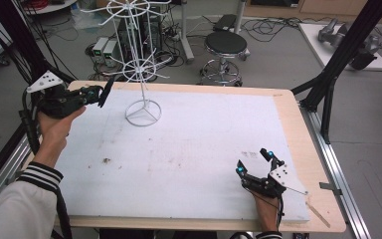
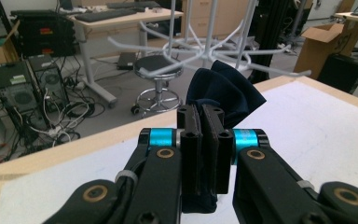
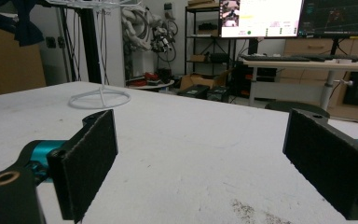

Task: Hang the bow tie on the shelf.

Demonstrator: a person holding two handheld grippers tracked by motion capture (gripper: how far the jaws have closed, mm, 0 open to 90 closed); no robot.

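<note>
the left gripper (image 2: 204, 135) has its two black jaws pressed together on a dark navy cloth (image 2: 226, 91), which bunches up above the pads and pokes out a little beneath them. it sits raised over the white-covered table (image 2: 326, 135), near the wooden edge that runs across the frame, and the cloth's top is just in front of the lower spokes of a white wire rack (image 2: 205, 46). beyond the table's edge stand a round black stool (image 2: 157, 70) and computer towers (image 2: 23, 88) on the floor among cables.
</note>
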